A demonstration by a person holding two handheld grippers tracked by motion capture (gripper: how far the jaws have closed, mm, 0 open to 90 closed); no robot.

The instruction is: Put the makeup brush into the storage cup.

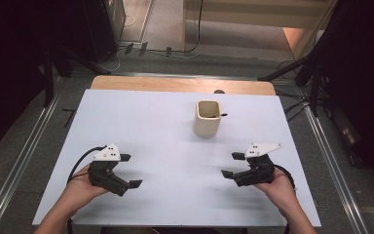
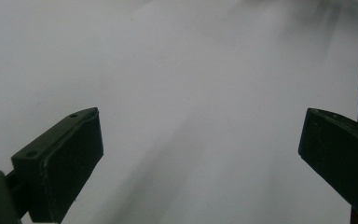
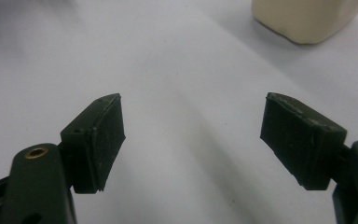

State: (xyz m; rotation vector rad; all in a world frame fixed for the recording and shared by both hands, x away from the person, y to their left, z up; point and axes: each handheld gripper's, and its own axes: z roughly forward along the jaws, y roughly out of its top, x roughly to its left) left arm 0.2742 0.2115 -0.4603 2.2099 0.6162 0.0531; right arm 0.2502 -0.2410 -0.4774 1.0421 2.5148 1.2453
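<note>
In the high view, a cream cup [image 1: 207,118] is seen upright on the white table [image 1: 141,122], toward the far side and a little right of the middle. Something thin and dark is seen at its rim, sticking out to the right; what it is cannot be told, and the inside is otherwise too shadowed to read. The left gripper [image 1: 129,170] is held near the front left, the right gripper [image 1: 233,165] near the front right, each in a hand. Both are spread wide and nothing is held. Both are well apart from the cup, the right one being the nearer.

In the left gripper view, the jaws are seen far apart over bare table [image 2: 177,93], with nothing between them.

In the right gripper view, the jaws are likewise parted over bare table [image 3: 177,70], and the lower part of the cup [image 3: 307,18] is seen beyond them, up and to the right, untouched.

The step in hand is judged to be the start: an approach to the cup has not yet been made. For the next move, the right gripper would need to be carried forward and turned toward the cup, with its jaws kept wide enough to straddle a wall or the body, and closed gently so the cup is not tipped.
</note>
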